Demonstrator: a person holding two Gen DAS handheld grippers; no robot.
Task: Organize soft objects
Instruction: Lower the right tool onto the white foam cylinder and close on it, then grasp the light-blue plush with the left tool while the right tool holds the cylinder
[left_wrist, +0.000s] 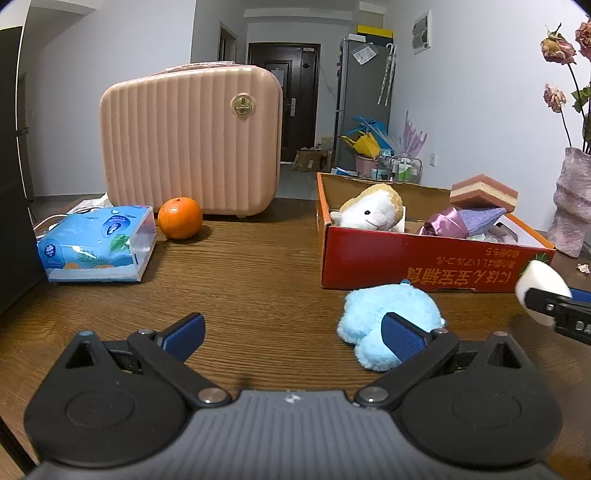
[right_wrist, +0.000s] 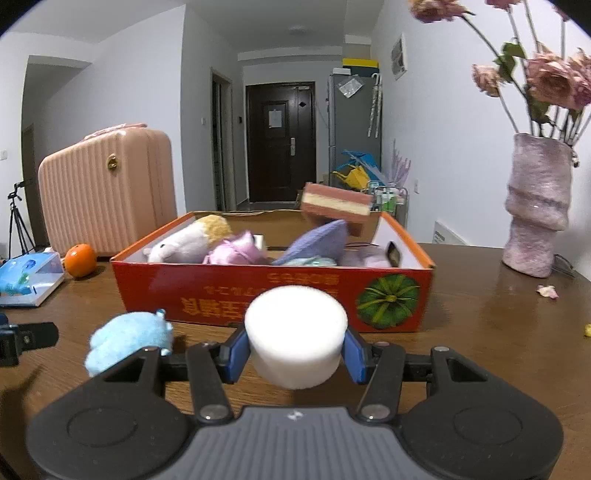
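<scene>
While loose, one blue plush (left_wrist: 388, 325)

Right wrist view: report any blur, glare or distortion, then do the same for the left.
Right wrist view: the flowers at the upper right are soft, the tabletop carries a pale sheen, the walls bow outward. Left wrist view: sharp on the pink suitcase and orange, dark fisheye corners, a straight red box edge bending slightly.

White foam cylinder (right_wrist: 295, 336), gripper-held (right_wrist: 295, 354).
</scene>
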